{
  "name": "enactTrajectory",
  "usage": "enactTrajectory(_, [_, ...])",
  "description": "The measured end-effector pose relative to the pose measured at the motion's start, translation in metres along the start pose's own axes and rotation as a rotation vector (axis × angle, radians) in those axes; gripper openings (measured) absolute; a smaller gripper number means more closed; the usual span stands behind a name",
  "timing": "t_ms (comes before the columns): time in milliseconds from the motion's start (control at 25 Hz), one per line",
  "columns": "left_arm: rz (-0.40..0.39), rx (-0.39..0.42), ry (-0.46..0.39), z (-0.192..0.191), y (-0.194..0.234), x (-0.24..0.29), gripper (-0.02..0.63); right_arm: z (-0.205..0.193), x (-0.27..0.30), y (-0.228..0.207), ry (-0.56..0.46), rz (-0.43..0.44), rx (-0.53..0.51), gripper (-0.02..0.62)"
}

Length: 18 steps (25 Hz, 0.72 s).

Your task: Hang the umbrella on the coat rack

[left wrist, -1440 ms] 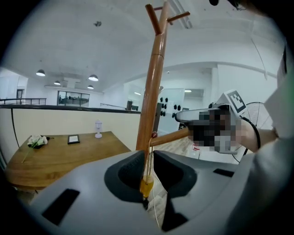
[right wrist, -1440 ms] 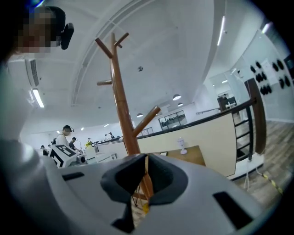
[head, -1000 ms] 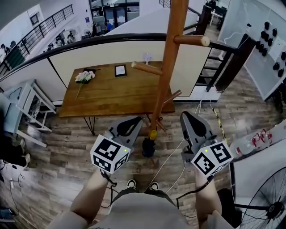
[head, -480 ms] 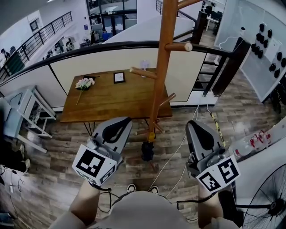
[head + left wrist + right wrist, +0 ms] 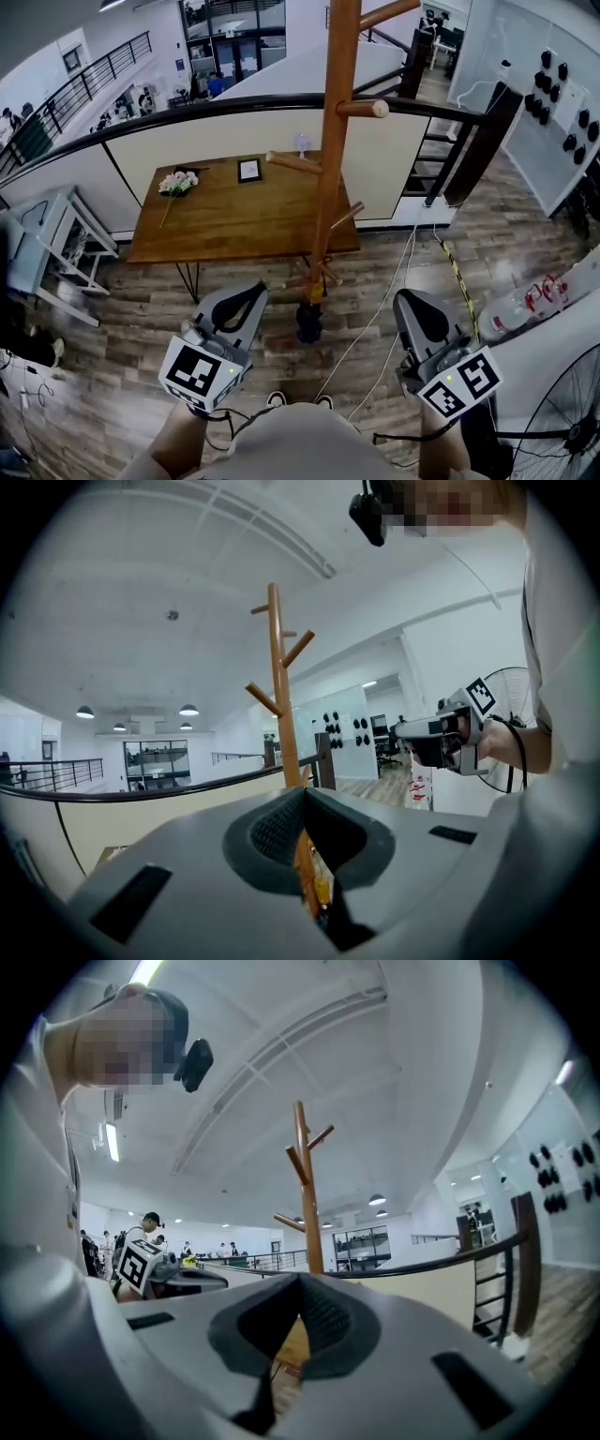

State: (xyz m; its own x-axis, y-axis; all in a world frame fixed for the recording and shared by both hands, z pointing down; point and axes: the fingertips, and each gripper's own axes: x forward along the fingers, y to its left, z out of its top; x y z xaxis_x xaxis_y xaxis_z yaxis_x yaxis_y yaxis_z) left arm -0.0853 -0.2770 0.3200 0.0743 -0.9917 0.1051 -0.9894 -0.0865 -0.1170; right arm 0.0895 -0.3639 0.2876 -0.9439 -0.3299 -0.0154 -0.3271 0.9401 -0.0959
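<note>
The wooden coat rack (image 5: 330, 178) stands in front of me, its pegs bare higher up. A small dark folded umbrella (image 5: 308, 322) with a yellow end hangs close to the pole near its foot; what it hangs from I cannot tell. My left gripper (image 5: 253, 291) is shut and empty, low and left of the umbrella, well apart from it. My right gripper (image 5: 410, 298) is also shut and empty, to the right of it. In the left gripper view the rack (image 5: 277, 686) rises beyond the shut gripper (image 5: 302, 797). The right gripper view shows the rack (image 5: 304, 1194) past its shut gripper (image 5: 300, 1283).
A wooden table (image 5: 281, 220) with flowers (image 5: 176, 183) and a small frame (image 5: 249, 170) stands behind the rack, against a curved railing (image 5: 141, 112). Cables (image 5: 375, 323) run across the wood floor. A floor fan (image 5: 562, 436) is at the lower right.
Both grippers have drawn back from the rack and spread apart, toward my body. The umbrella stays by the pole's foot. My view has tilted up slightly.
</note>
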Motion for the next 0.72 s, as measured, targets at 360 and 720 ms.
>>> enactTrajectory(360, [0.016, -0.017, 0.013, -0.005, 0.004, 0.0, 0.003, -0.012, 0.007, 0.006, 0.005, 0.015, 0.038, 0.003])
enactTrajectory(720, [0.013, -0.033, 0.024, -0.01, 0.006, 0.002, 0.003, -0.021, 0.012, 0.009, 0.019, 0.021, 0.05, 0.003])
